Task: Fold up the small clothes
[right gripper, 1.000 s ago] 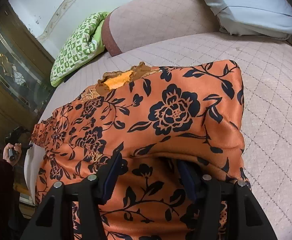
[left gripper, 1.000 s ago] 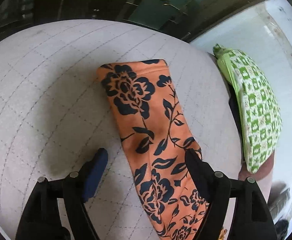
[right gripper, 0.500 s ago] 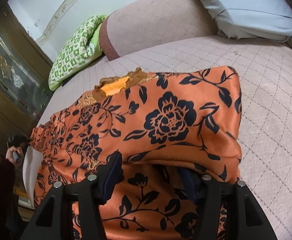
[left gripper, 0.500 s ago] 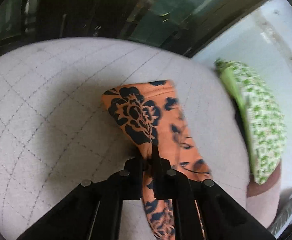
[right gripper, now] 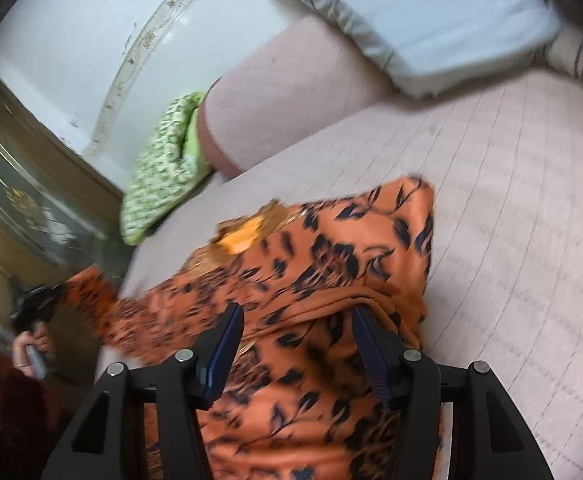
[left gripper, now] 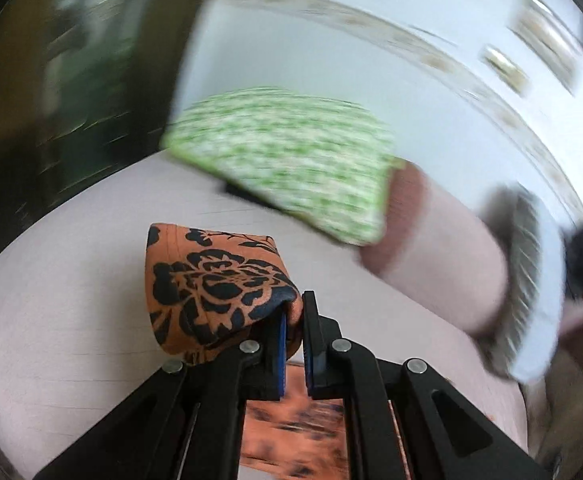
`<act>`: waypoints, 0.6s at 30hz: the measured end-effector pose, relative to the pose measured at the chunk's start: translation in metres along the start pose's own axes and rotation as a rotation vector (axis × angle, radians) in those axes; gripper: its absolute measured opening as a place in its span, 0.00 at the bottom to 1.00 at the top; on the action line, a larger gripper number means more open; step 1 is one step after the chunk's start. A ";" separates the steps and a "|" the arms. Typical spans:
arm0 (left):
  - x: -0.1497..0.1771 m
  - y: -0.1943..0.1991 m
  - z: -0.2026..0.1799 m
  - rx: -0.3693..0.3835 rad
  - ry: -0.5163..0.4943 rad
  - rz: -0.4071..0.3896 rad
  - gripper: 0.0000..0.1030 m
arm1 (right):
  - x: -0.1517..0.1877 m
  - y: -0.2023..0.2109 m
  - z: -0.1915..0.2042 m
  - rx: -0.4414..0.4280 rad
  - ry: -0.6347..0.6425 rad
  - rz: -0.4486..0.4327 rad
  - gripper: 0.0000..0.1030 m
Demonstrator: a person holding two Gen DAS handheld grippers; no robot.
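Bed (right gripper: 511, 208) first: quilted pale pink cover, with the orange floral garment (right gripper: 311, 280) spread across it, one end running toward me under the right tool and a far sleeve or leg end lifted off to the left. By my read the fold is early: the cloth looks mostly one loose layer, with a ridge bunched up just ahead of the right fingers, no neat stack yet, so most folds are left. Green patterned pillow (right gripper: 159, 176) sits against the bolster (right gripper: 271, 112) at the head of the bed, white pillow (right gripper: 431, 20) further right, all well apart from the garment. My left gripper (left gripper: 293, 328) is clamped on the garment's end, fabric pinched between the blue pads and draping over the left finger, raised off the cover; the view is heavily motion-blurred. The rest of the cloth trails down under that tool. My right gripper (right gripper: 297, 344) is spread wide, holding nothing, its fingers either side of the bunched ridge. Whether they touch the cloth I cannot tell. Next I'd judge the lifted end goes over onto the body.
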State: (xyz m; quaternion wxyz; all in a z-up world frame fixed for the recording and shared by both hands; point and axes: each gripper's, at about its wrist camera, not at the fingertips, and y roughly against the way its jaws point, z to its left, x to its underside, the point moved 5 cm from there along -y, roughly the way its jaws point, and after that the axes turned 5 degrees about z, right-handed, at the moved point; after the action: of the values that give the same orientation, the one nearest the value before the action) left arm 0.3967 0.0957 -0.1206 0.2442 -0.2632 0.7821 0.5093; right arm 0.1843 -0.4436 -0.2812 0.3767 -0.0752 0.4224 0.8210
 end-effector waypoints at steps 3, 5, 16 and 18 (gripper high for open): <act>0.009 -0.006 -0.074 0.092 -0.095 0.022 0.06 | 0.006 0.002 -0.003 -0.098 -0.024 0.103 0.58; 0.024 -0.010 -0.118 0.140 -0.152 0.045 0.06 | 0.006 0.013 -0.010 -0.072 -0.025 0.082 0.58; 0.206 -0.107 -0.319 0.359 -0.320 0.381 0.06 | -0.025 0.069 -0.064 -0.061 -0.191 -0.084 0.58; 0.253 -0.129 -0.343 0.351 -0.414 0.496 0.19 | -0.028 0.073 -0.065 -0.063 -0.195 -0.098 0.58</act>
State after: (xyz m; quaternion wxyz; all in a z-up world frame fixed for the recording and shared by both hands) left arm 0.2546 -0.3068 -0.2473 0.3079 0.0888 0.8317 0.4534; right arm 0.1412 -0.5340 -0.2631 0.4531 -0.0273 0.3536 0.8179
